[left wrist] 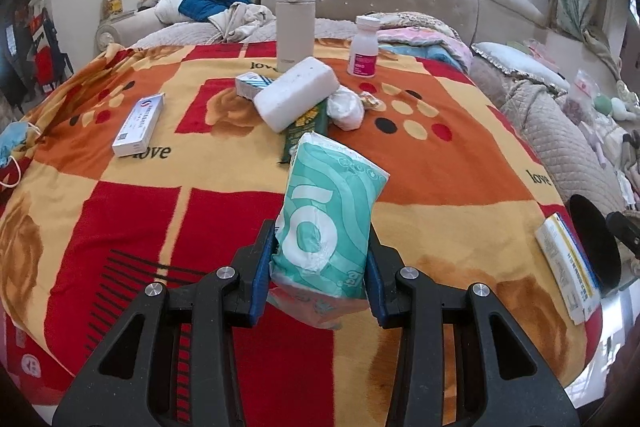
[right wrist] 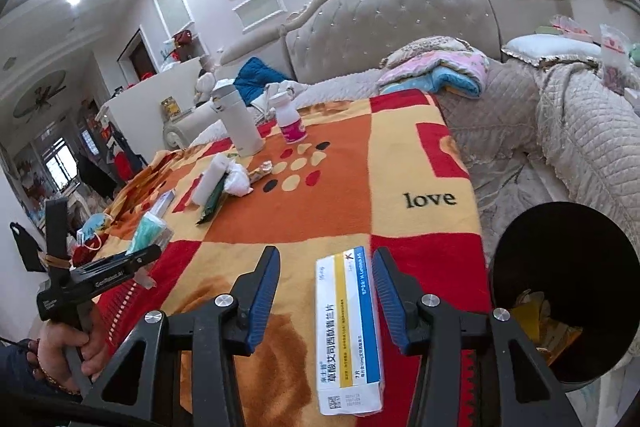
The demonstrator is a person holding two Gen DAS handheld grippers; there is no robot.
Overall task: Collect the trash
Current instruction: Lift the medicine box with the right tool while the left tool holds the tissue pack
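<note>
My left gripper is shut on a teal and white tissue pack, which stands upright above the patterned blanket. From the right wrist view the same gripper and pack sit at the left, held by a hand. My right gripper is open low over the blanket. A white medicine box with yellow and blue stripes lies flat between its fingers, close to the right one. Just right of it gapes a black trash bag with yellow scraps inside.
Mid-blanket lie a white foam block, a crumpled tissue, a green wrapper and a foil wrapper. Behind stand a thermos and a pill bottle. A white box and a face mask lie left.
</note>
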